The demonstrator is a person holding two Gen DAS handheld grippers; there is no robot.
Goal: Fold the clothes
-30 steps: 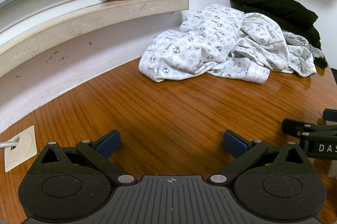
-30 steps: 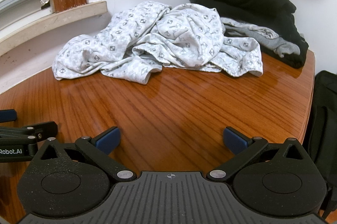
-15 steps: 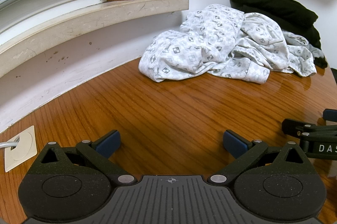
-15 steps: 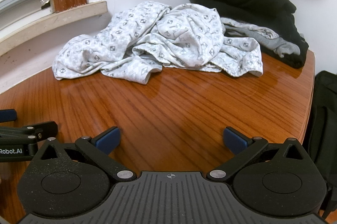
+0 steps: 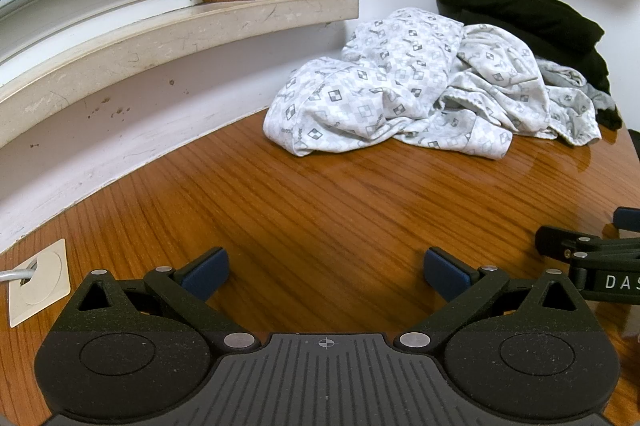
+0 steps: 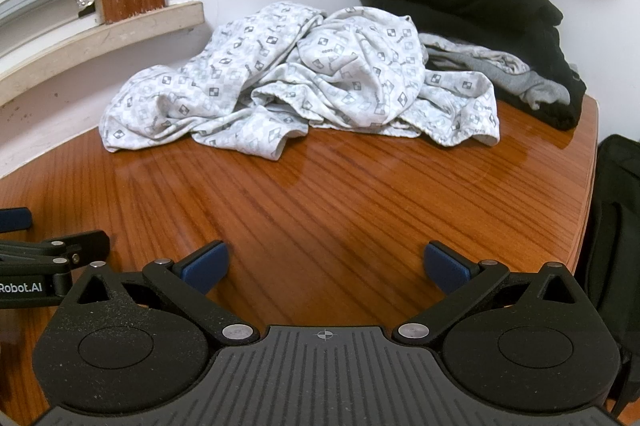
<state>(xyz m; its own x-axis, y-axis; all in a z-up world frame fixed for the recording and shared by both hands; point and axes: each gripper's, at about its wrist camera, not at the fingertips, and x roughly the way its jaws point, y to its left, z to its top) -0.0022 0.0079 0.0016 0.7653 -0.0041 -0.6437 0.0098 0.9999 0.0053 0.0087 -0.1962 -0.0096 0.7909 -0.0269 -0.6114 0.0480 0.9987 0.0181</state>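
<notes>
We see both views evenly and brightly lit and sharp throughout. On the glossy bench (image 6: 360, 193), pale glare pools just in front of the patterned cloth (image 6: 320, 73), which throws only a soft, narrow shadow. Fisheye distortion bows the window sill (image 5: 160, 37), and the corners fall black.

Crumpled garment (image 6: 304, 81) at table's (image 6: 320, 201) far side, folded clothes stack (image 6: 480, 25) right behind it

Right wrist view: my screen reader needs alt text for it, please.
A crumpled white patterned garment lies at the back of a wooden table, untouched, with dark folded clothes behind it. The open right gripper hovers over bare wood in front.
</notes>
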